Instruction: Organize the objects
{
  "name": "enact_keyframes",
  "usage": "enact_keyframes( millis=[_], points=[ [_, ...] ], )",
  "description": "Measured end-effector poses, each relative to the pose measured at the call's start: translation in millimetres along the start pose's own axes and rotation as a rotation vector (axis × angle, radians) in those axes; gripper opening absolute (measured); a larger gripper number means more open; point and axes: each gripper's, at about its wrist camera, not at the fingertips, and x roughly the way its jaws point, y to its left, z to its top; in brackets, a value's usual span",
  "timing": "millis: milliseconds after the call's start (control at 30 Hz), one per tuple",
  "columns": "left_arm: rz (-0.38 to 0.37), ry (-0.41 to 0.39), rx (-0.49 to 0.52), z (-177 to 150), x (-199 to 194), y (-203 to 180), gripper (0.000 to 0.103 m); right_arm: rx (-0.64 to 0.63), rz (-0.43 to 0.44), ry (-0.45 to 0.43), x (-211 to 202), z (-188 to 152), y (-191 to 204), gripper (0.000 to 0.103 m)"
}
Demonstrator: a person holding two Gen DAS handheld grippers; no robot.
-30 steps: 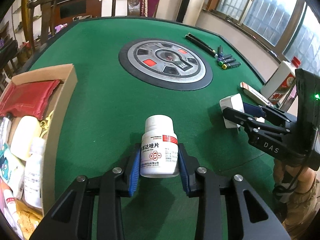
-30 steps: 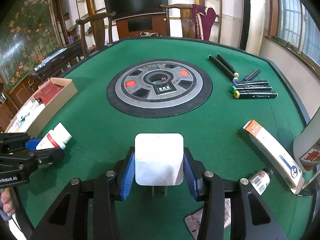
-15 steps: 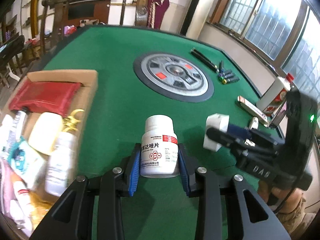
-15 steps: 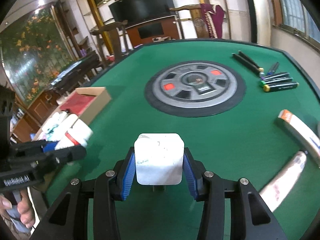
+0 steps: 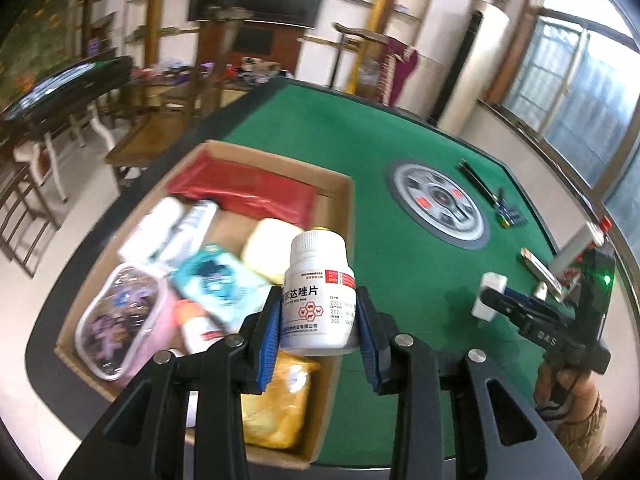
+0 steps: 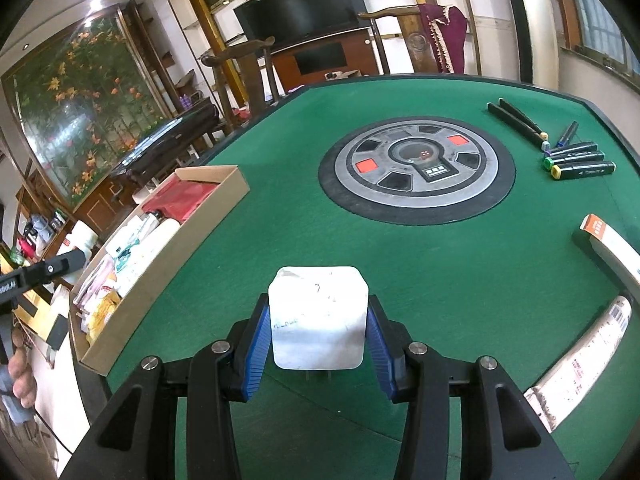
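Your left gripper (image 5: 318, 326) clamps the bottle (image 5: 318, 300) mid-label: light, rigid, slick. Your right gripper (image 6: 318, 340) grips the charger (image 6: 318, 316).

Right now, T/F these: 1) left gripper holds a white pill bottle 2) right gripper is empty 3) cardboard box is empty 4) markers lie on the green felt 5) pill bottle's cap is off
1) True: the left gripper is shut on the white pill bottle.
2) False: the right gripper clamps a white plug adapter.
3) False: the cardboard box holds a red pouch and other packets.
4) True: the markers lie on the green table.
5) False: its white cap is on.
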Motion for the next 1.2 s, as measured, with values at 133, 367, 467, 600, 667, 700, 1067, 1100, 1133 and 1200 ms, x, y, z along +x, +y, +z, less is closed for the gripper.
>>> enact_keyframes(
  millis=[133, 367, 467, 600, 667, 700, 1067, 1100, 1133, 1200],
  points=[
    [0.017, -0.015, -0.043, 2.3, -7.7, 21.2, 0.034, -0.001, -0.001, -0.005, -0.6, -1.2, 3.8, 0.049],
    [0.037, -0.019, -0.052, 4.9, -8.7, 33.8, 0.034, 0.006, 0.017, -0.003, 3.1, -2.1, 10.9, 0.049],
    [0.04, -0.016, -0.057, 5.3, -6.3, 37.6, 0.034, 0.006, 0.024, -0.001, 5.1, -2.2, 13.4, 0.049],
    [0.055, -0.004, -0.032, 12.5, -0.9, 40.8, 0.034, 0.005, 0.033, 0.004, 6.8, -3.1, 16.1, 0.049],
    [0.073, 0.006, -0.006, 22.4, 4.8, 43.2, 0.034, 0.003, 0.035, 0.003, 6.2, -3.4, 16.7, 0.049],
    [0.079, 0.012, 0.0, 26.9, 7.8, 44.0, 0.034, 0.004, 0.036, 0.001, 5.6, -3.5, 16.4, 0.049],
    [0.041, 0.051, 0.01, 54.6, 38.9, 42.4, 0.034, 0.036, 0.069, 0.013, 8.3, -4.7, 18.8, 0.049],
    [0.03, 0.054, 0.01, 55.0, 41.2, 40.8, 0.034, 0.034, 0.07, 0.011, 8.3, -5.1, 21.4, 0.049],
    [0.024, 0.057, 0.014, 55.5, 43.5, 38.6, 0.034, 0.033, 0.07, 0.008, 8.4, -5.1, 23.4, 0.049],
    [0.021, 0.066, 0.027, 55.8, 47.2, 35.1, 0.034, 0.034, 0.077, 0.004, 8.2, -5.4, 28.5, 0.049]
  ],
)
